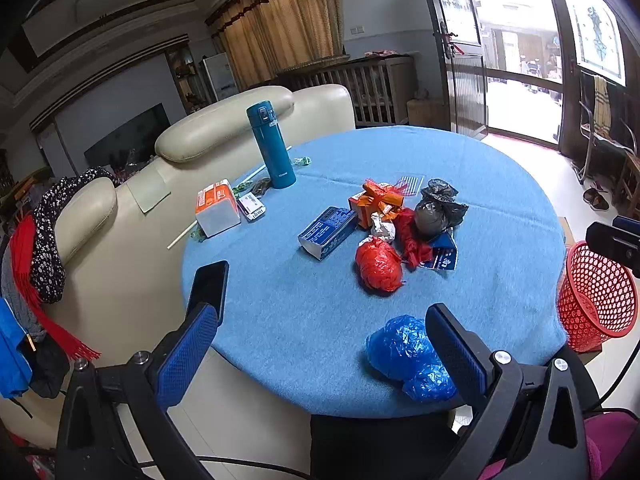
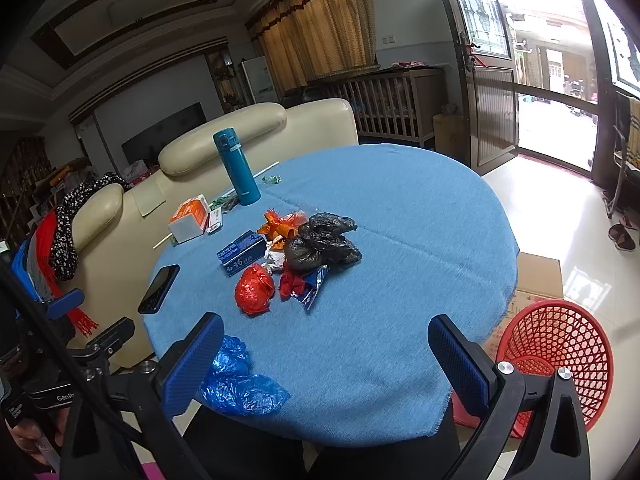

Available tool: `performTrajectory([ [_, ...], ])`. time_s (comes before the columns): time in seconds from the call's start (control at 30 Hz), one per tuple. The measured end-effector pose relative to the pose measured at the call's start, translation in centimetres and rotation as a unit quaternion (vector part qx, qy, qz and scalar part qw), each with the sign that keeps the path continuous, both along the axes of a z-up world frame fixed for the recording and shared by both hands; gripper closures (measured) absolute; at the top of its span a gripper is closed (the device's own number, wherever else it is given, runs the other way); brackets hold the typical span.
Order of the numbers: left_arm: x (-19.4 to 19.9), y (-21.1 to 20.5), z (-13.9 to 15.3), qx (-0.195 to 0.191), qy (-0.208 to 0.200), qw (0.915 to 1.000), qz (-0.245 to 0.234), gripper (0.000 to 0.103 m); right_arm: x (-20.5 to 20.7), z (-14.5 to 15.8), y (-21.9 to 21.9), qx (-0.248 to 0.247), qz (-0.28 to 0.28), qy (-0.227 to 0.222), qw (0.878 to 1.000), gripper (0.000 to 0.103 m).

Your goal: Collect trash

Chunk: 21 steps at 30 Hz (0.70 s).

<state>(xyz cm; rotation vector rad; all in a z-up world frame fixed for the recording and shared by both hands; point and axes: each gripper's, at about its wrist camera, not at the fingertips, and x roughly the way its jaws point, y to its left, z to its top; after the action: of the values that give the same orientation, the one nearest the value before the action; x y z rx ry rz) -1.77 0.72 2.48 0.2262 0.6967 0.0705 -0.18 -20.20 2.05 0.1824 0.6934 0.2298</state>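
Observation:
On the round table with the blue cloth (image 1: 460, 168) lies a pile of trash: a red plastic bag (image 1: 378, 265), a black bag (image 1: 436, 210), an orange wrapped box (image 1: 376, 200), a blue carton (image 1: 326, 232). A crumpled blue plastic bag (image 1: 408, 356) lies at the near edge, just inside my left gripper's right finger. The left gripper (image 1: 324, 344) is open and empty. In the right wrist view the blue bag (image 2: 240, 380) lies by the left finger. The right gripper (image 2: 326, 360) is open and empty. A red mesh basket (image 2: 560, 360) stands right of the table.
A teal flask (image 1: 272, 144), a tissue box (image 1: 216, 208) and a black phone (image 1: 210, 288) sit on the table's left side. A cream sofa (image 1: 132, 216) with scarves stands behind. A cardboard box (image 2: 536, 276) lies on the floor by the basket.

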Motion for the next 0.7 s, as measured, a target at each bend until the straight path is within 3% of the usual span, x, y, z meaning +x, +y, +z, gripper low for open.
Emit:
performTrajectory([
  [0.53,0.6,1.3,-0.6,-0.015,0.013,0.9998,0.008,0.0,0.4,-0.6,1.0,-0.004,0.018,0.014,1.0,0.0],
  [0.63,1.4,3.5,-0.8,-0.026,0.018,0.999,0.031,0.0,1.4,-1.3,1.9,0.015,0.066,0.042,0.997,0.0],
  [0.7,1.9,5.2,-0.8,-0.036,0.022,0.9978,0.051,0.0,2.5,-2.5,3.2,0.034,0.124,0.079,0.989,0.0],
])
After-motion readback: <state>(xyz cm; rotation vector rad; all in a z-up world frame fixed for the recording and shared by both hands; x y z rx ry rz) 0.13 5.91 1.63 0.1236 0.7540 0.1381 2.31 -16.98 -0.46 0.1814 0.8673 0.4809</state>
